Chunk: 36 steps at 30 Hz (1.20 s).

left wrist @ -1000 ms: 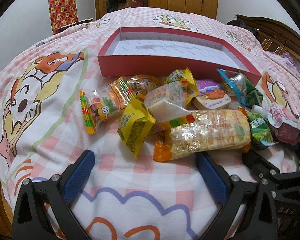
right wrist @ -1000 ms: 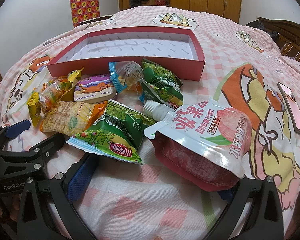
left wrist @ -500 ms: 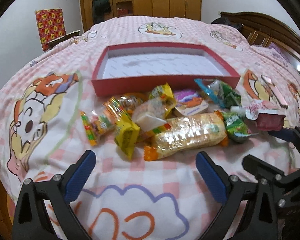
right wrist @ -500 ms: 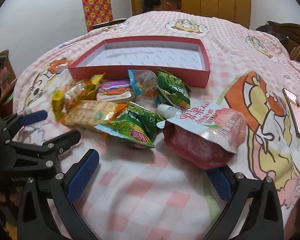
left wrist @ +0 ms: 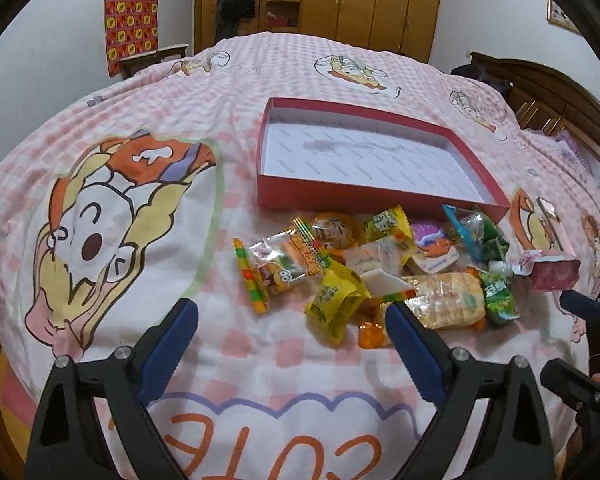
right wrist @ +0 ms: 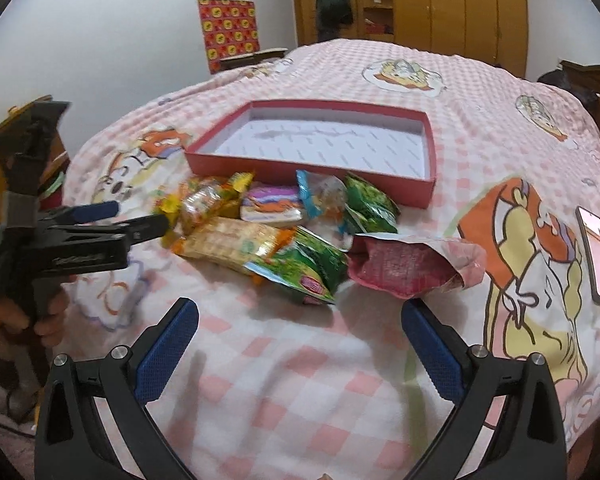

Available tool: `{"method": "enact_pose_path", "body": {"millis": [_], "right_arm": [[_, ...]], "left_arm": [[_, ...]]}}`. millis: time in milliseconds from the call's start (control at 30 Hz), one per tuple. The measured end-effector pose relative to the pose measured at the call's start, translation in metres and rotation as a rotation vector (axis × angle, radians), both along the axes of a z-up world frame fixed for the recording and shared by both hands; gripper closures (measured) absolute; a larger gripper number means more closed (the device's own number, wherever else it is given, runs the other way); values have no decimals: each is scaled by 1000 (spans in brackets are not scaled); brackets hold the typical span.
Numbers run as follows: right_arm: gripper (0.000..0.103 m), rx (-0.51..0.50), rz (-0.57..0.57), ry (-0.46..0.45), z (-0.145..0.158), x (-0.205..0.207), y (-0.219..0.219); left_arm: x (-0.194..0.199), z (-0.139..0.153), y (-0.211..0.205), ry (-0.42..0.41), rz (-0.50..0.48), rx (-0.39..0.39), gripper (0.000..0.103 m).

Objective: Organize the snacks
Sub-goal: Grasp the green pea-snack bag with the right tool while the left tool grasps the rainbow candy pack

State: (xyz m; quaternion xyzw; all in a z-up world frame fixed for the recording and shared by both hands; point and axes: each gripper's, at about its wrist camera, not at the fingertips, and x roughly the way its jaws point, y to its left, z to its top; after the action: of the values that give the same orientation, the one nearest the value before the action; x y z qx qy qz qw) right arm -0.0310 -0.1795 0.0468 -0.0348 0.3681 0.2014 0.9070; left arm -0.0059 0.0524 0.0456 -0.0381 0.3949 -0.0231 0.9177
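A heap of wrapped snacks lies on the bed in front of an empty red box [left wrist: 364,196] [right wrist: 300,168]. The heap holds a long rice cracker pack [left wrist: 444,300] [right wrist: 232,240], a yellow packet [left wrist: 336,304], green packets [right wrist: 312,264] and a pink drink pouch [right wrist: 412,268] [left wrist: 552,276]. My left gripper [left wrist: 292,320] hovers over the near side of the heap; its jaws are wide and closing, with nothing between them. My right gripper [right wrist: 300,320] hangs open just short of the pouch and a green packet. Each gripper shows in the other's view: left gripper [right wrist: 136,216], right gripper [left wrist: 572,340].
The pink checked bedspread [left wrist: 100,220] with cartoon prints covers the whole bed. A pink phone [right wrist: 596,252] lies to the right of the pouch. A hand [right wrist: 40,320] grips the left tool's handle. A wooden headboard [left wrist: 560,100] and wardrobes [left wrist: 380,0] stand beyond the bed.
Both grippers have risen and drawn back from the heap, so the snacks look smaller and farther. The left view has swung left. No snack has been picked up.
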Motion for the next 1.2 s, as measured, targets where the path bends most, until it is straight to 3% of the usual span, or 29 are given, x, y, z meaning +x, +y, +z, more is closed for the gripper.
{"method": "enact_pose_path", "body": {"millis": [200, 367, 567, 800, 967, 1067, 1200], "right_arm": [[0, 35, 37, 20, 9, -2, 3], [0, 27, 67, 21, 14, -6, 4], [0, 27, 82, 15, 26, -5, -1], [0, -23, 21, -5, 30, 20, -11], [13, 14, -41, 37, 22, 54, -20], [30, 32, -55, 74, 16, 73, -24], [36, 27, -67, 112, 8, 91, -24]], "left_arm": [[8, 4, 13, -9, 35, 3, 17], [23, 3, 18, 5, 54, 36, 17], [37, 1, 17, 6, 31, 25, 20], [48, -9, 17, 29, 43, 9, 30], [51, -13, 16, 39, 29, -2, 35], [54, -15, 13, 41, 16, 1, 37], [52, -18, 9, 66, -4, -21, 37]]}}
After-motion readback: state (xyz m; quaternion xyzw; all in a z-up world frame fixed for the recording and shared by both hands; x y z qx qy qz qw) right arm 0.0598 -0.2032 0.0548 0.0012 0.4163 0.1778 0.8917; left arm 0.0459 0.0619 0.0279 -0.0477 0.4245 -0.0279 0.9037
